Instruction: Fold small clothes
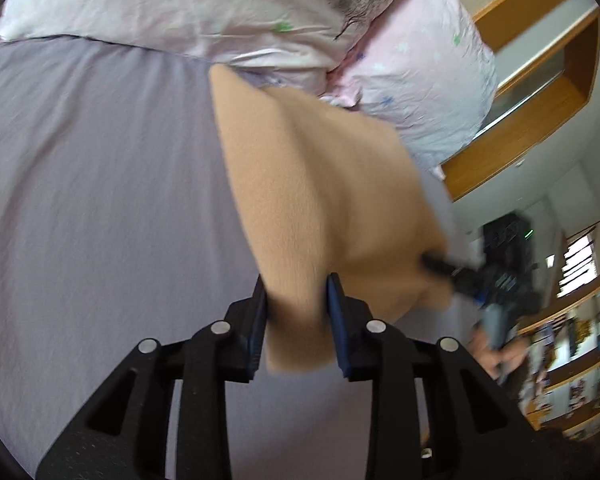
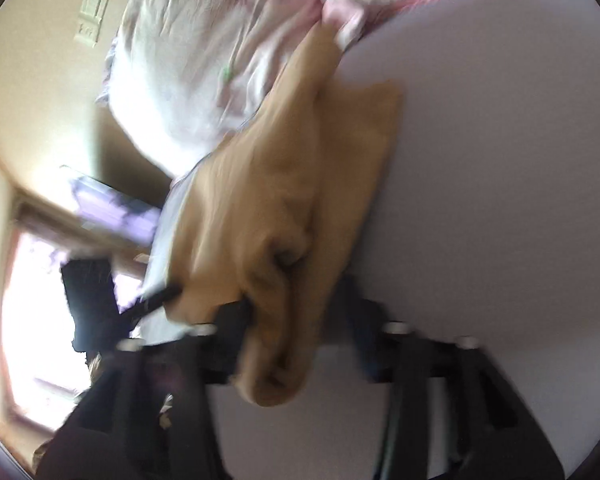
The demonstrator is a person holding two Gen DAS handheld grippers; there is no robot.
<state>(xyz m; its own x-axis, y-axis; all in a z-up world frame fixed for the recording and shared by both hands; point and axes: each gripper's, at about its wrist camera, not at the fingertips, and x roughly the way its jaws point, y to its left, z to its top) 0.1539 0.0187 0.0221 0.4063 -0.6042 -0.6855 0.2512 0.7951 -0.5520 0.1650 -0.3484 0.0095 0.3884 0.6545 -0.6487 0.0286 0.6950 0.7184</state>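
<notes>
A tan garment (image 1: 316,184) hangs above the lavender bed sheet (image 1: 92,184). My left gripper (image 1: 296,284) has its near edge between the two blue-padded fingers, with a gap around the cloth. My right gripper (image 1: 440,266) shows in the left wrist view, gripping the garment's right corner. In the blurred right wrist view the tan garment (image 2: 268,216) is bunched between the fingers of my right gripper (image 2: 296,312). The left gripper's finger (image 2: 160,298) touches the garment's left edge there.
A white and pink floral duvet and pillow (image 1: 260,12) lie at the far end of the bed. A wooden headboard frame (image 1: 540,92) and shelves (image 1: 572,368) stand to the right. A bright window (image 2: 40,320) and wall switches (image 2: 92,12) show in the right wrist view.
</notes>
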